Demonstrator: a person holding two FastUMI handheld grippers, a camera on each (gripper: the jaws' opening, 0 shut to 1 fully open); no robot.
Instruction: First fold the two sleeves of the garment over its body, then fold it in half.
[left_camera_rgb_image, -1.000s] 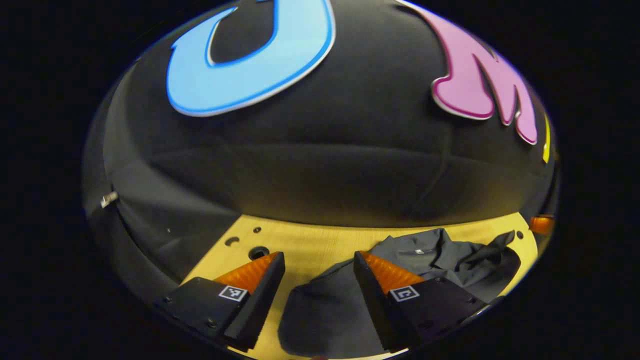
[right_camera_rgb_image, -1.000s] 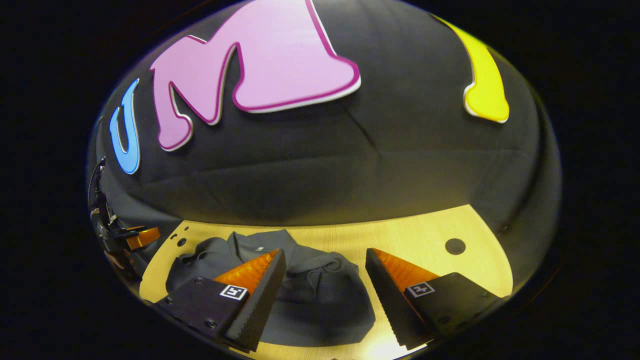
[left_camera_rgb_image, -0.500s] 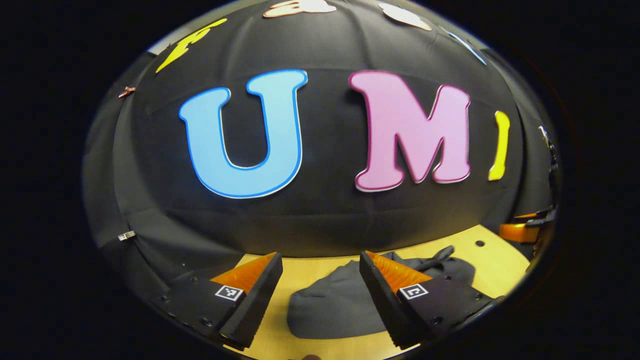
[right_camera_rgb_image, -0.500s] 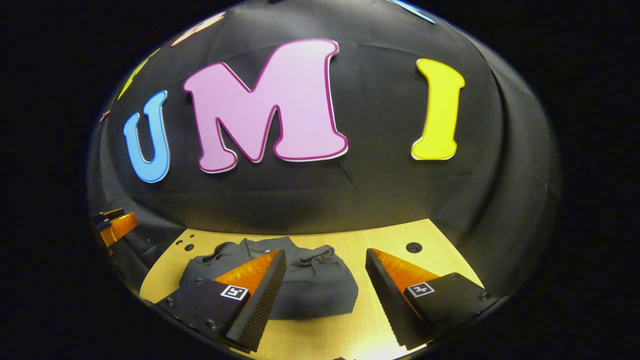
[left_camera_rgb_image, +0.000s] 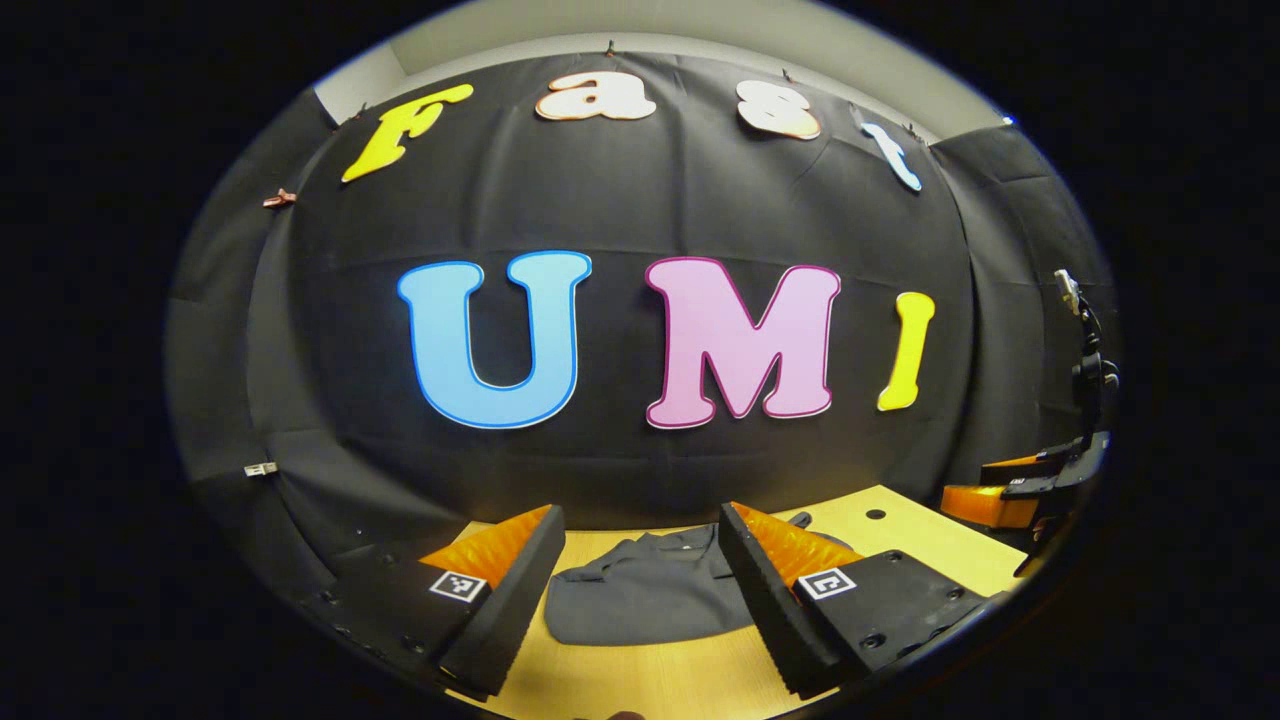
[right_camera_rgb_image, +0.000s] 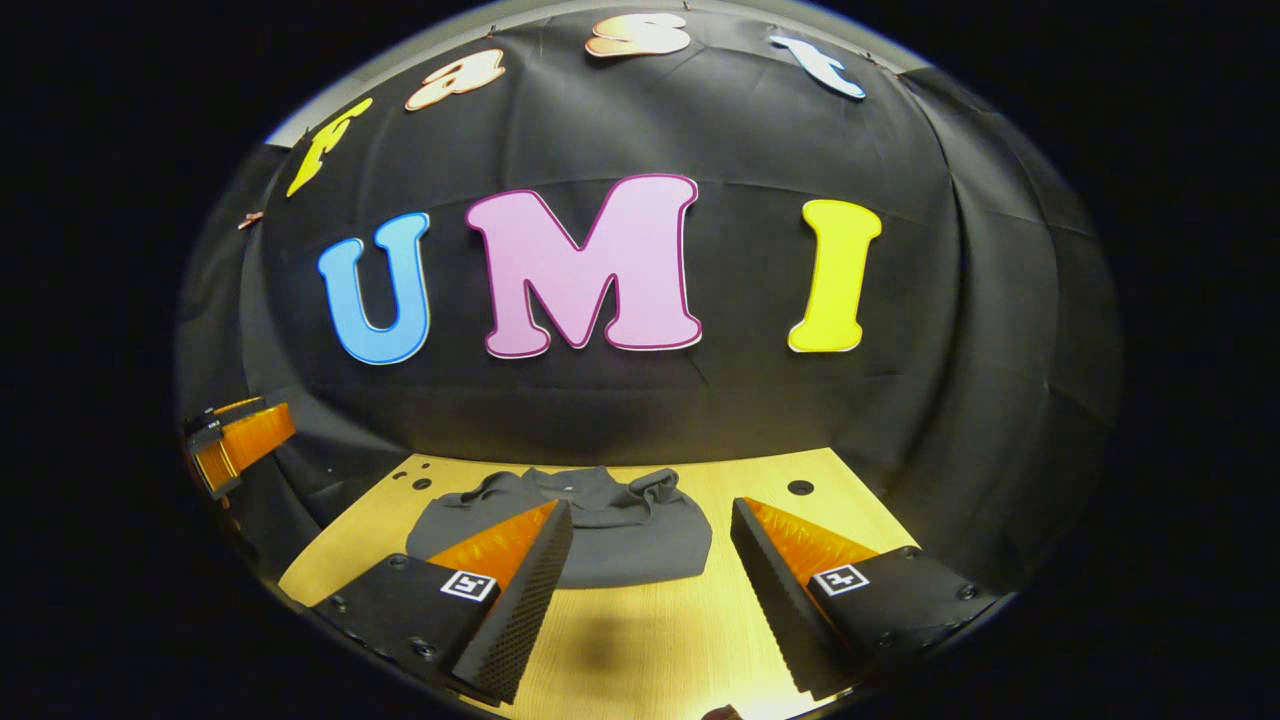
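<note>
Both claws hang spread wide with nothing in them: left gripper (left_camera_rgb_image: 635, 560) and right gripper (right_camera_rgb_image: 648, 555) are raised off the wooden table (right_camera_rgb_image: 640, 640), presumably because the work looks finished. Far of them lies the grey garment (right_camera_rgb_image: 600, 535), a compact bundle near the wall, though its folds are hard to read.

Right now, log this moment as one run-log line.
garment: folded bundle, lying on wooden table | left gripper: open, above table, holding nothing | right gripper: open, holding nothing | stage: fold looks finished
</note>
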